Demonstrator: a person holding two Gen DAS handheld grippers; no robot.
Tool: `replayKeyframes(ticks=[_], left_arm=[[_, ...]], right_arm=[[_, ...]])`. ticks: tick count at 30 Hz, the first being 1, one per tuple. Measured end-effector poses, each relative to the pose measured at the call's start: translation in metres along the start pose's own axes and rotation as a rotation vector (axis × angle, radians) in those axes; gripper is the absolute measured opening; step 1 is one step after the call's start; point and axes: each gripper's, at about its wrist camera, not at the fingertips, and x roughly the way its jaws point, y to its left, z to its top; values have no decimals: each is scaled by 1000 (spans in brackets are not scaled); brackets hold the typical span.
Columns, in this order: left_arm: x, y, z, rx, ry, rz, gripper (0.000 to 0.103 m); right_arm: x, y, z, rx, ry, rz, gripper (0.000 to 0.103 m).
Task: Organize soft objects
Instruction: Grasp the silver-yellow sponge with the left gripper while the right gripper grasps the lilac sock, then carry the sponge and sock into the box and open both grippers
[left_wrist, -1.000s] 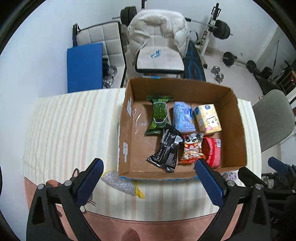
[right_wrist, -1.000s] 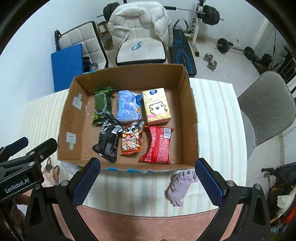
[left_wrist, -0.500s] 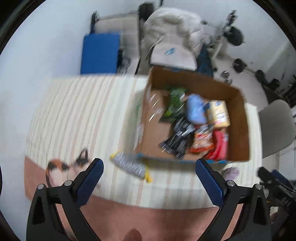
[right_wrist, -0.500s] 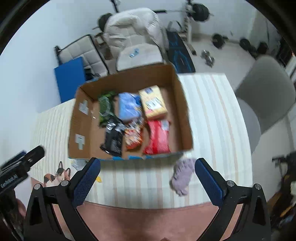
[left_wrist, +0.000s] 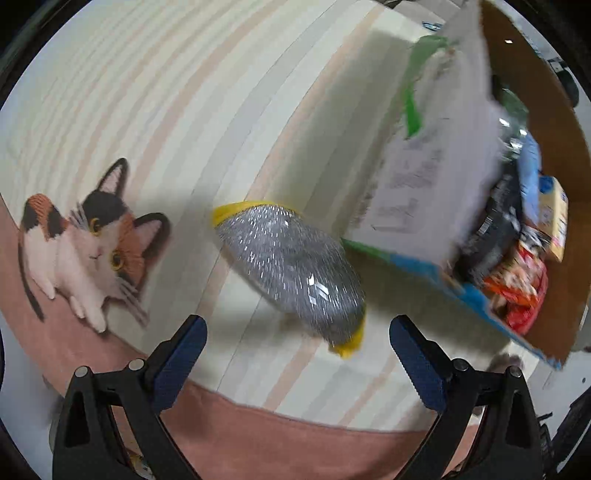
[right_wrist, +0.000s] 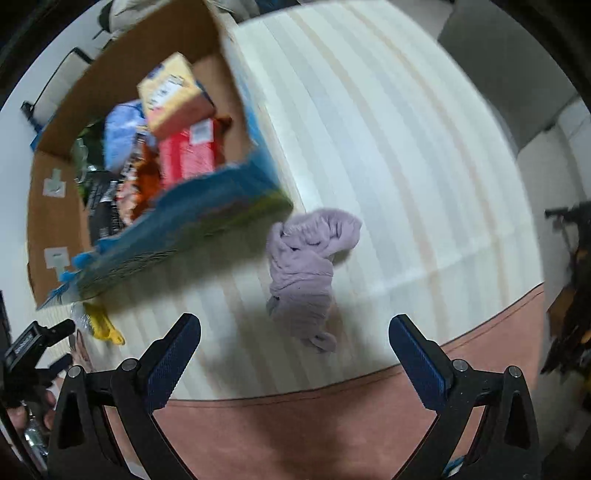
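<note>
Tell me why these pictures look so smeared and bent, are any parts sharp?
Left wrist view: the cardboard box and silver pouch are streaked by motion blur, while the open left claw stays crisp. Right wrist view: the box is smeared too, the purple cloth softer-edged, the open right claw sharp. Both fisheye views curve the tablecloth's stripes.

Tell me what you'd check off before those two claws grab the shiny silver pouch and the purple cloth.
1. Left gripper open wide enough: ok, both fingers spread apart.
2. Silver pouch lined up between the left fingers: ok, it lies just ahead, on the tablecloth.
3. Right gripper open: ok, nothing held.
4. Purple cloth lined up with the right gripper: ok, crumpled just ahead, beside the cardboard box.
5. Room in the box for both: cannot tell; snack packs fill part of it and the view is blurred.
</note>
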Motion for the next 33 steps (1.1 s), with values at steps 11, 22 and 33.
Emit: replayKeyframes(ticks=[11, 22, 33], left_arm=[[30, -3, -9, 54, 25, 40, 49], [35, 15, -79, 160, 66, 53, 46], [41, 29, -81, 109, 78, 21, 57]], right_arm=[[53, 5, 15, 6, 62, -17, 62], [72, 27, -45, -173, 187, -30, 45], [83, 43, -61, -146, 167, -52, 59]])
